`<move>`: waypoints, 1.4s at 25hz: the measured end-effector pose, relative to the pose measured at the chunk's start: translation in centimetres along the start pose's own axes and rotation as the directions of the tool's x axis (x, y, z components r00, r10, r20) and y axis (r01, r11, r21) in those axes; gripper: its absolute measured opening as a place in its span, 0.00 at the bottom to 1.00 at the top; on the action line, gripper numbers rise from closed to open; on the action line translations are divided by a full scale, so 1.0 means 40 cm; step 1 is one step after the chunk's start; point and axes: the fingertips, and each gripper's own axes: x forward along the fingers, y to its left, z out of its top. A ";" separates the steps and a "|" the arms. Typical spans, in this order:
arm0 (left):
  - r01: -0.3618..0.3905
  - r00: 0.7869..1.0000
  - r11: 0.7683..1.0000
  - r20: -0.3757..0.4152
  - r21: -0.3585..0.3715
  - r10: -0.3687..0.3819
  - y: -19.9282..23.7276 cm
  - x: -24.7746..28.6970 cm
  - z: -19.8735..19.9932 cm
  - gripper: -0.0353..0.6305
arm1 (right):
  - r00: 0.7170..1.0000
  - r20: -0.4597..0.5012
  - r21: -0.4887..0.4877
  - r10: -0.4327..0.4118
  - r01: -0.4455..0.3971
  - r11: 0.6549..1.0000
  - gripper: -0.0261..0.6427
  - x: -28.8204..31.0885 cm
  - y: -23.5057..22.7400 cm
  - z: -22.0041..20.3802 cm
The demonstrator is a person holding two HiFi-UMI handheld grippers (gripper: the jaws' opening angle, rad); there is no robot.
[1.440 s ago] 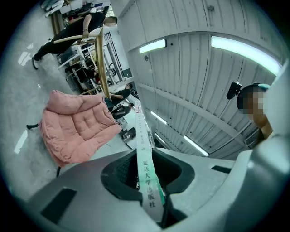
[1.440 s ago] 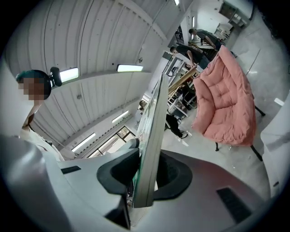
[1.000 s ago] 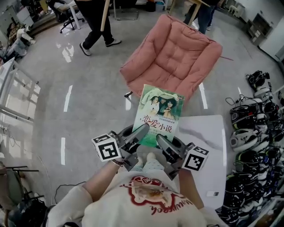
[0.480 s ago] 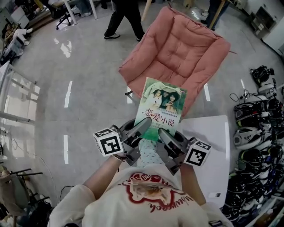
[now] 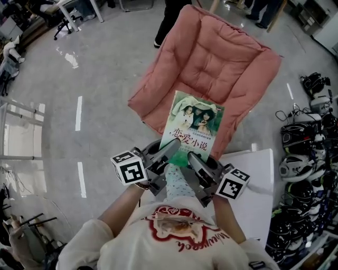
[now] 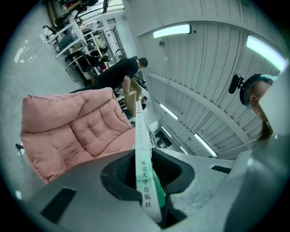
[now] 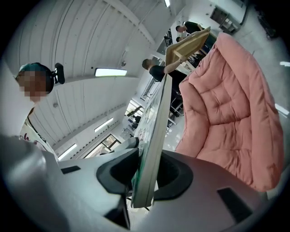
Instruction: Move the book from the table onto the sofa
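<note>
The book (image 5: 193,129), with a green cover showing a photo and red characters, is held level in the air by its near edge. My left gripper (image 5: 168,150) is shut on its left near corner and my right gripper (image 5: 196,161) on its right near corner. Its far half hangs over the front edge of the pink cushioned sofa (image 5: 211,58). In the left gripper view the book's spine (image 6: 142,158) runs between the jaws of the left gripper (image 6: 145,181), with the sofa (image 6: 77,131) ahead. The right gripper view shows the book's edge (image 7: 154,140) pinched in the right gripper (image 7: 147,174), with the sofa (image 7: 231,118) to the right.
The white table (image 5: 259,184) lies at my right, behind the grippers. Helmets and cables (image 5: 301,163) crowd the floor on the far right. A person's legs (image 5: 169,16) stand beyond the sofa. A metal rack (image 5: 16,126) stands at the left.
Both grippers have carried the book forward, off the table and over the sofa's front edge. The sofa now looms larger and nearer. The person beyond it has walked to the right.
</note>
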 end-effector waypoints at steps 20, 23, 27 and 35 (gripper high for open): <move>0.015 0.990 0.998 -0.138 -0.067 -0.024 0.224 0.285 0.168 0.16 | 0.989 0.101 0.111 -0.107 0.096 0.989 0.17 0.150 -0.252 0.237; 0.025 0.985 0.998 -0.170 -0.061 -0.035 0.253 0.287 0.164 0.16 | 0.984 0.115 0.122 -0.137 0.123 0.985 0.17 0.164 -0.273 0.223; 0.018 0.974 0.998 -0.226 -0.058 -0.031 0.315 0.323 0.131 0.17 | 0.974 0.140 0.167 -0.178 0.154 0.974 0.18 0.165 -0.345 0.206; -0.016 0.962 0.997 -0.274 -0.079 -0.006 0.453 0.328 0.044 0.17 | 0.963 0.140 0.229 -0.231 0.196 0.953 0.18 0.183 -0.473 0.118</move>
